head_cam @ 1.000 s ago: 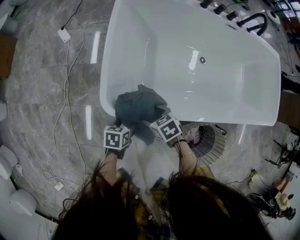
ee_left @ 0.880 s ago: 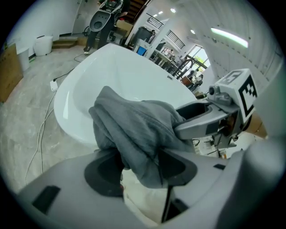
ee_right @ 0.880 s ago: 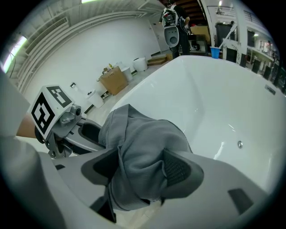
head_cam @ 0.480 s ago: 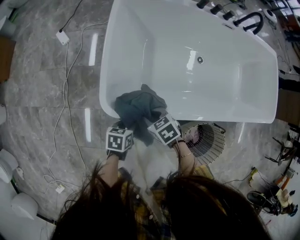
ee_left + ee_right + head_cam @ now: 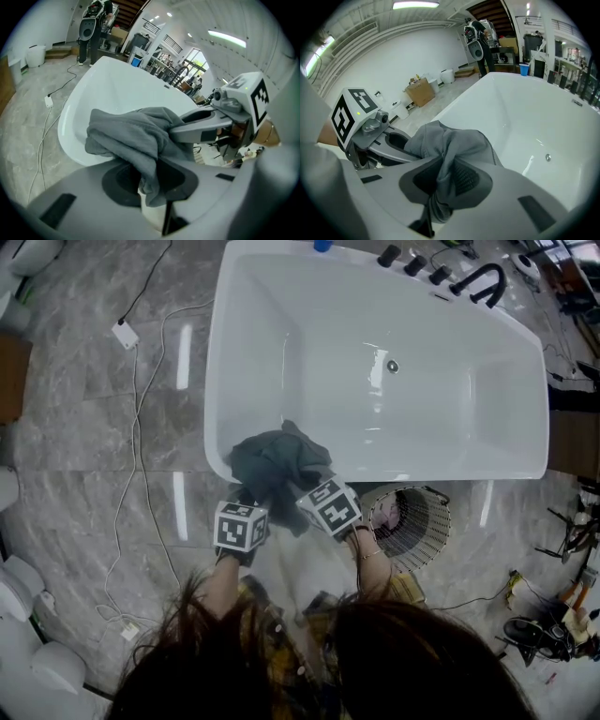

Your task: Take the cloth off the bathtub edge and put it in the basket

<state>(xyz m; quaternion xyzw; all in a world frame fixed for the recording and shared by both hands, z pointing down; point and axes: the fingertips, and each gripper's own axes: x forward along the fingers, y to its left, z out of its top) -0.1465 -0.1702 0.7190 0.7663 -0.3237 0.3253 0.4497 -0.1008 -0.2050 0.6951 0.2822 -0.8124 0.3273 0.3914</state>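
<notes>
Site: bathroom mock-up inside an open industrial hall. Freestanding white bathtub (image 5: 375, 371) is standing on grey marble-look floor (image 5: 84, 427), black faucet (image 5: 483, 282) at its 1 o'clock; loose cables (image 5: 141, 474) are trailing at 9 o'clock. Loudspeaker (image 5: 474, 47) on a stand, cardboard box (image 5: 421, 91) and ceiling strip light (image 5: 415, 4) are showing beyond.

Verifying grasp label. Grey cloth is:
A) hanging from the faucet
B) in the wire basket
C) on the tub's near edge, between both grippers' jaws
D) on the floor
C: the cloth bunches on the bathtub rim, with folds between the closing jaws of the left gripper and right gripper; the basket stands apart.
</notes>
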